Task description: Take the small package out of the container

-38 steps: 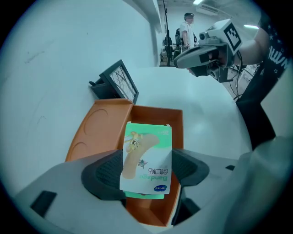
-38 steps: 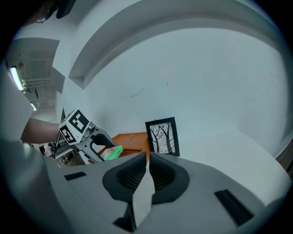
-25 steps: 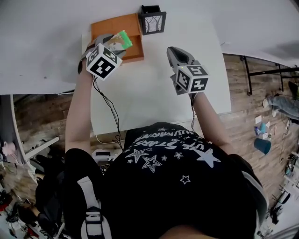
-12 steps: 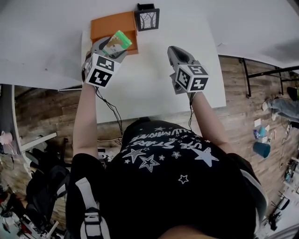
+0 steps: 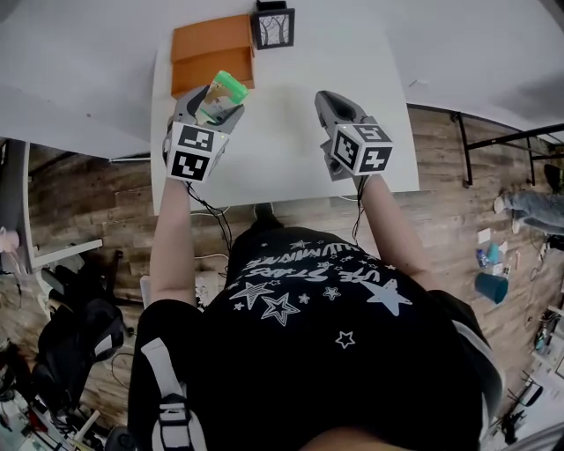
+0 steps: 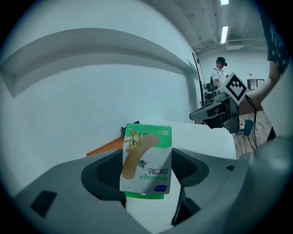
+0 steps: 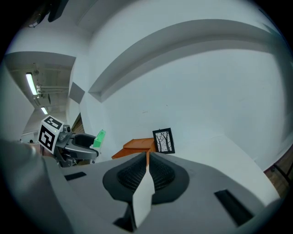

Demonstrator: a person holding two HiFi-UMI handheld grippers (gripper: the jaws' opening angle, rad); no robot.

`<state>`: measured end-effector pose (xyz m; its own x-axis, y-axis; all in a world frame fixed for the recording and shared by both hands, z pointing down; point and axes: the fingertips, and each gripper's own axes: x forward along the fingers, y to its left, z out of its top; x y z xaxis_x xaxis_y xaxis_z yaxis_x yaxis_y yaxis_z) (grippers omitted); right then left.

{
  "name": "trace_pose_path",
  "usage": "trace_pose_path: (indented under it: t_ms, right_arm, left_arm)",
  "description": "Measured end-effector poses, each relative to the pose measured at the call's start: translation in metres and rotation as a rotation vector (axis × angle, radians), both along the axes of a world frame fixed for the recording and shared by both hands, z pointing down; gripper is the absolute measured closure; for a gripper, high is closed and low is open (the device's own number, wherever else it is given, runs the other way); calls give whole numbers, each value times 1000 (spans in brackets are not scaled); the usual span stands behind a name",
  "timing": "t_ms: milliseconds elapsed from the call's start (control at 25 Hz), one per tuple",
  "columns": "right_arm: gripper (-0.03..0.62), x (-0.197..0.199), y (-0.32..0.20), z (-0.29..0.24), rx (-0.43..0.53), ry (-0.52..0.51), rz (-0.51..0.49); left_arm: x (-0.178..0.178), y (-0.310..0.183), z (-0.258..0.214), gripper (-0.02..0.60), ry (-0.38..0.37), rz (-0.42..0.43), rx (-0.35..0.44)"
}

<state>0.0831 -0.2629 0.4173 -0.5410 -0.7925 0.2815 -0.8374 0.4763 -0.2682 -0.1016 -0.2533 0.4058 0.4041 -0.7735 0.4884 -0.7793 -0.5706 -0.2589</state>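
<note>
A small green and white bandage package [image 5: 220,93] [image 6: 146,161] is clamped between the jaws of my left gripper [image 5: 217,95] [image 6: 147,170], lifted above the white table [image 5: 282,150]. The orange container [image 5: 211,51] [image 7: 137,147] lies at the table's far edge, just beyond the package and apart from it. In the right gripper view the package [image 7: 99,138] shows as a green edge at the left. My right gripper [image 5: 333,102] [image 7: 147,160] hovers over the table's right half, jaws together with nothing between them.
A small black picture frame [image 5: 272,26] [image 7: 164,140] stands to the right of the orange container at the table's far edge. White wall rises behind the table. Wooden floor lies to the right, and bags and clutter [image 5: 70,343] sit on the floor at the left.
My left gripper has pulled the package back from over the orange container, toward me and above the open table. The right gripper has stayed about where it was.
</note>
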Motion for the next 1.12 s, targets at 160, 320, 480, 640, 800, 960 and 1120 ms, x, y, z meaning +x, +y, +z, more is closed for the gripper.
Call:
trace_pose_path:
  t_ms: [160,320,480,640,800,960,1120]
  right_arm:
    - [542,12,21,3,-1,-1,-16]
    - [542,21,43,6,-1,-2,-29]
    - [542,26,74,9,-3,2,-47]
    - [542,35,104,12,-6,9,-68]
    - [542,46,127,18,-14,11,-93]
    - [542,49,152,22,-20,18,-118]
    - [542,57,169,26,-24,21,-137]
  left_arm:
    - [12,26,6,225,28,-26,-7]
    - [26,53,9,225,75,-52,-20]
    - [32,87,10,224,113,-84,-23]
    - [37,122,14,225,144,-123,-33]
    - [48,149,20,225,162,-153,-39]
    - [54,179,25,225,176,-178,-44]
    - [65,198,33,225,186,-191,-60]
